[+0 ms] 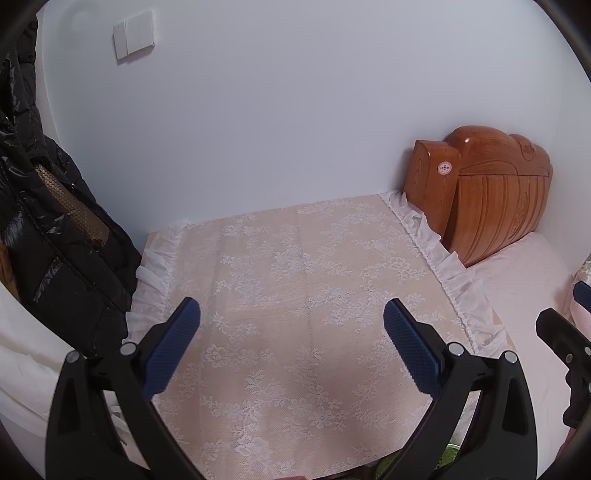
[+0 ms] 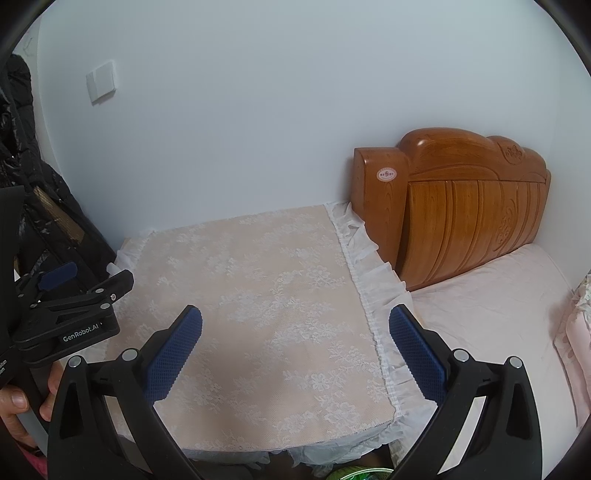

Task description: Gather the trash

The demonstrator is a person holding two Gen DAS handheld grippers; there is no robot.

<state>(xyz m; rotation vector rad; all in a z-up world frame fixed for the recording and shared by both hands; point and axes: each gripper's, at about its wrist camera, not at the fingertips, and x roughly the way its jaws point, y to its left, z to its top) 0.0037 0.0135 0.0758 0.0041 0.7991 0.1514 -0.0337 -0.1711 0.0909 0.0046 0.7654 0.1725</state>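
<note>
Left wrist view: left gripper (image 1: pixel 291 314) hovered over the nightstand's lace cloth (image 1: pixel 295 295), fingers (image 1: pixel 173 343) spread wide, nothing between them. Cloth had a white ruffled edge (image 1: pixel 436 254) and lay flat against the wall (image 1: pixel 277 110). Wooden headboard (image 1: pixel 495 199) stood just right of the nightstand, with a round sticker (image 1: pixel 445 168) on its side post, pink mattress (image 1: pixel 524 295) below it. Black puffy jacket (image 1: pixel 48 229) hung at left, wall switch (image 1: pixel 133 35) above. Part of the right gripper (image 1: pixel 565 332) showed at the right edge; couldn't tell its jaw state from here. Something green (image 1: pixel 452 452) peeked out at the bottom edge under the cloth's front, too cut off to identify; no clear trash item was visible on the cloth. Right wrist view: right gripper (image 2: pixel 295 317) also hovered over the same cloth (image 2: pixel 258 295), nearer its right ruffle, fingers (image 2: pixel 175 347) spread apart and empty. Left gripper (image 2: pixel 74 295) sat at the left, above the cloth's left side, held by a hand (image 2: pixel 18 406); its jaw gap wasn't readable from this angle. A green thing (image 2: pixel 354 474) showed at the bottom edge below the cloth's front; couldn't tell what. Headboard (image 2: pixel 469 206) and mattress (image 2: pixel 491 314) at right.
</note>
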